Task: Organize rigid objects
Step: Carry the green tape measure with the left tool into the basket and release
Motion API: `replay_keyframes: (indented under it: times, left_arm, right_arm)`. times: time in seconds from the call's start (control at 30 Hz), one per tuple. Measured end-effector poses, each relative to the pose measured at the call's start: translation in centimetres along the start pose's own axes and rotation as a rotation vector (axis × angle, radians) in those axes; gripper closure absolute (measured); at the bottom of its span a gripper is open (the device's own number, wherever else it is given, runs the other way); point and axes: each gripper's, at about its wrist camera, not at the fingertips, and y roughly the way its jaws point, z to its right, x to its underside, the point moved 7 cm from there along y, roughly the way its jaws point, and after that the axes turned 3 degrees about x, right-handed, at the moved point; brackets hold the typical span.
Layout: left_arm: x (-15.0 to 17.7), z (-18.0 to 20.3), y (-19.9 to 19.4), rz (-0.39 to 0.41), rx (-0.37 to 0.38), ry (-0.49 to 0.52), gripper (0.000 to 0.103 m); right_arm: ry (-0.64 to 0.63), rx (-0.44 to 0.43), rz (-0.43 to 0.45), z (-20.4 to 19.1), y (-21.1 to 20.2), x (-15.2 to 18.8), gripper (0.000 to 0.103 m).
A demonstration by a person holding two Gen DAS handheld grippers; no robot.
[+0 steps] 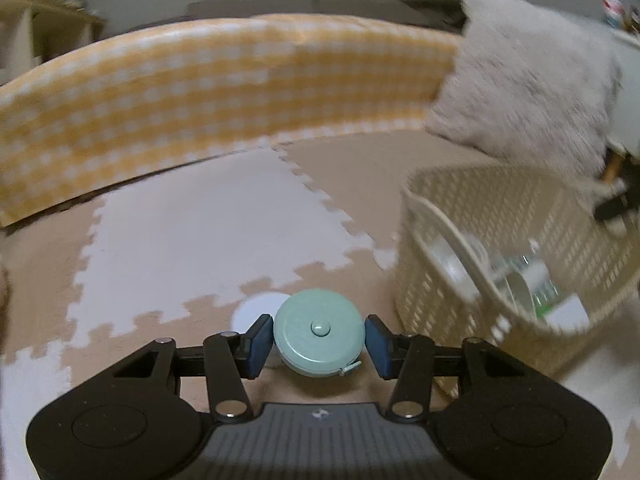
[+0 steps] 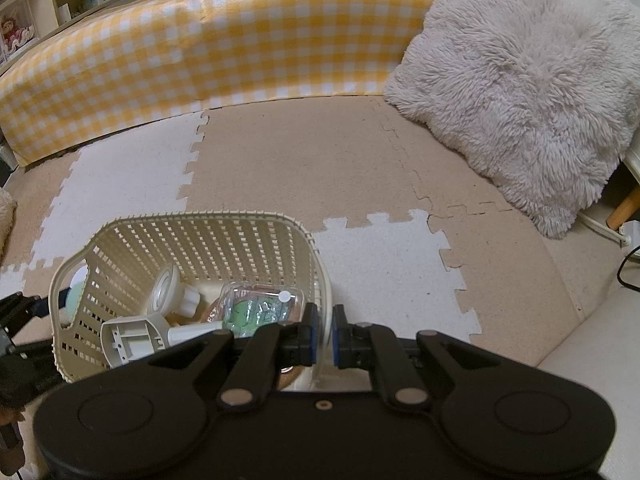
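Left gripper (image 1: 319,339): blue pads (image 1: 256,344) sit on either side of a round mint-green tape measure (image 1: 319,338). The left pad touches the case edge; a thin sliver of gap seems to show at the right pad, so a firm clamp cannot be confirmed. Disc lies face-up between the fingertips, centre button visible, tape tab poking out at its lower right. Whether it rests on the floor or is lifted cannot be told from the left wrist view.

Just behind the disc, partly hidden by it, lies a flat white round object (image 1: 256,312) on the foam puzzle mat (image 1: 200,232).

Cream lattice basket (image 1: 440,280) stands to the right of the left gripper, near but apart from the tape measure. The left view is motion-blurred on that side.

Right gripper (image 2: 324,334): jaws narrow, pinching the basket's near right wall (image 2: 320,280) between the blue pads; one pad inside the rim, one outside.

Basket contents, right wrist view: a white plastic piece with a ribbed underside (image 2: 132,336), a translucent round funnel-like part (image 2: 168,288), and a clear packet with green contents (image 2: 256,308).

Through the basket's left handle opening the left gripper and a bit of the mint disc are visible.

Surroundings: yellow-checked cover (image 2: 240,40) along the back, shaggy white cushion (image 2: 520,80) leaning at the right.
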Motion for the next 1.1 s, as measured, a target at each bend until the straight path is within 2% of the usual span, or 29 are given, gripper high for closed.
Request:
replay_keyframes:
  times: [0.07, 0.23, 0.33, 0.47, 0.73, 0.93, 1.1]
  left_arm:
    - [-0.8, -0.6, -0.5, 0.017, -0.035, -0.039, 0.052]
    - [-3.9, -1.0, -2.4, 0.092, -0.039, -0.111, 0.052]
    - [-5.6, -0.2, -3.4, 0.129, 0.002, -0.145, 0.052]
    - [-7.2, 2.9, -4.2, 0.152, 0.083, -0.096, 0.052]
    - [-7.4, 9.2, -4.2, 0.115, 0.242, -0.059, 0.052]
    - [-5.2, 13.5, -3.2, 0.05, 0.3, 0.029, 0.052]
    - [-4.5, 15.4, -2.0, 0.02, 0.317, 0.095, 0.052]
  right_arm:
    - [0.0, 0.0, 0.0, 0.0, 0.0, 0.0, 0.096]
    - [0.0, 0.0, 0.0, 0.0, 0.0, 0.0, 0.096]
    - [-0.001, 0.001, 0.0, 0.0, 0.0, 0.0, 0.096]
    - [-0.001, 0.001, 0.0, 0.0, 0.0, 0.0, 0.096]
    - [0.004, -0.004, -0.001, 0.0, 0.0, 0.0, 0.096]
    - [0.026, -0.018, -0.007, 0.2, 0.1, 0.0, 0.096]
    - [0.028, -0.02, -0.008, 0.2, 0.1, 0.0, 0.096]
